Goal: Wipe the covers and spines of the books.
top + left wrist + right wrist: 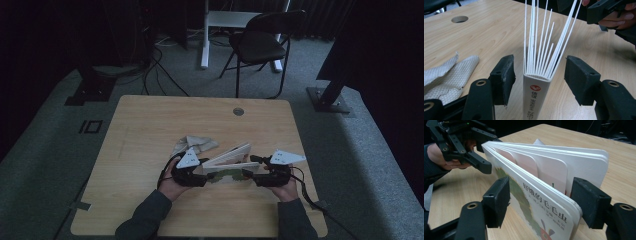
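- The board book [536,85] stands on the table [150,120] between the two grippers, its spine toward the left gripper [539,80] and its page edges toward the right gripper [541,202].
- In the left gripper view the spine sits in the gap between the jaws, nearer the left pad; a visible gap remains on each side, so the pads do not press on it and the jaws stand open.
- In the right gripper view the book's outer corner lies between that gripper's jaws. The left pad stands clear of the cover; the right pad is just beside the back pages, and I cannot tell whether it touches. These jaws read as open.
- The book has thick white pages with rounded corners, fanned apart from the spine. Its cover shows a green shape, a red part low down, and dark printed characters; the white spine carries a red round mark.
- A pale quilted cloth [192,144] lies crumpled just behind the left gripper.
- The table is light wood with a round hole [238,111] near its far edge.
- Beyond it, grey carpet, a black chair [260,42] and loose cables in a dim room.
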